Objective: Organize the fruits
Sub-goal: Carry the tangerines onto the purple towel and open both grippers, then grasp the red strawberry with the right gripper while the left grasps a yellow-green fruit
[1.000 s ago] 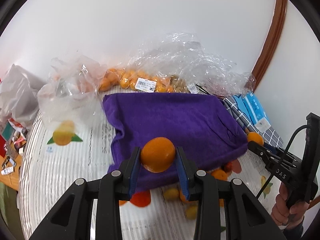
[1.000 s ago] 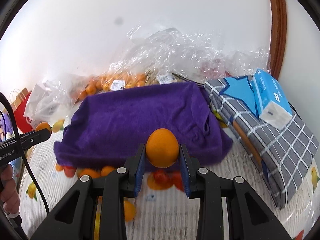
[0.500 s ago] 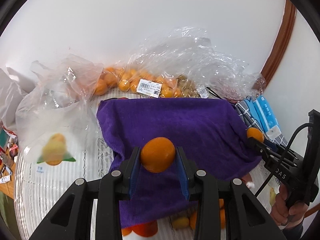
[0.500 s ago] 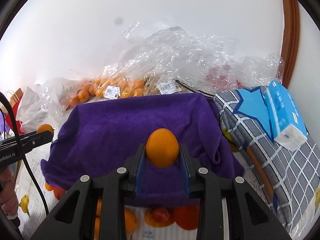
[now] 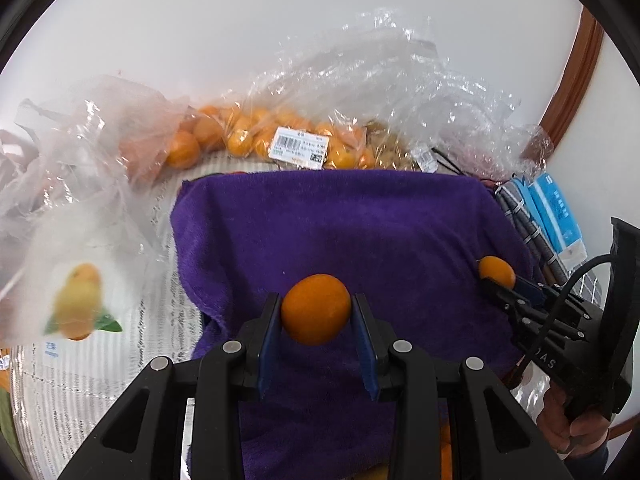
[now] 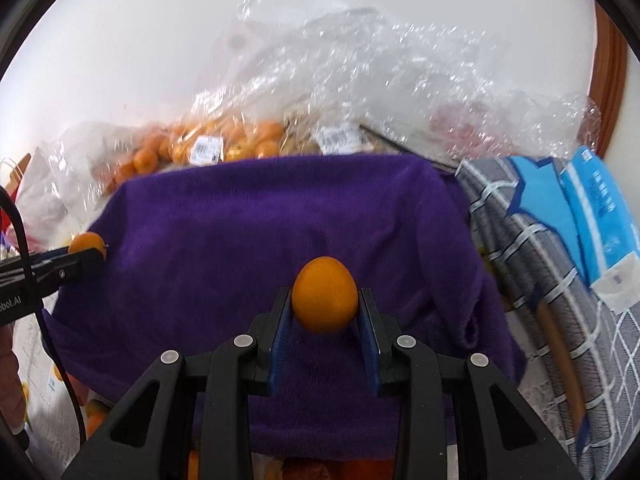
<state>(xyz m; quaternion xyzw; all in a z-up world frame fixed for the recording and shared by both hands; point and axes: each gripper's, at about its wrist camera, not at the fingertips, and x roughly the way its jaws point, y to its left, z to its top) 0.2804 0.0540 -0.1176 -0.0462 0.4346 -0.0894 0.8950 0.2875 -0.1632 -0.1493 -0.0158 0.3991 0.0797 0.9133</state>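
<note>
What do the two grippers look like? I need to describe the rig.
Both grippers, left and right, are black plastic with blue finger pads, silver screws and a black cable. White lettering marks their sides. Bare hands hold them.

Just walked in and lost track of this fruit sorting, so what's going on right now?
A person holds a hand-held gripper in each hand, and each one is clamped on an orange. The left hand-held gripper pinches one orange and the right hand-held gripper pinches another orange, both over the purple towel. Bagged oranges sit against the wall behind it.
</note>
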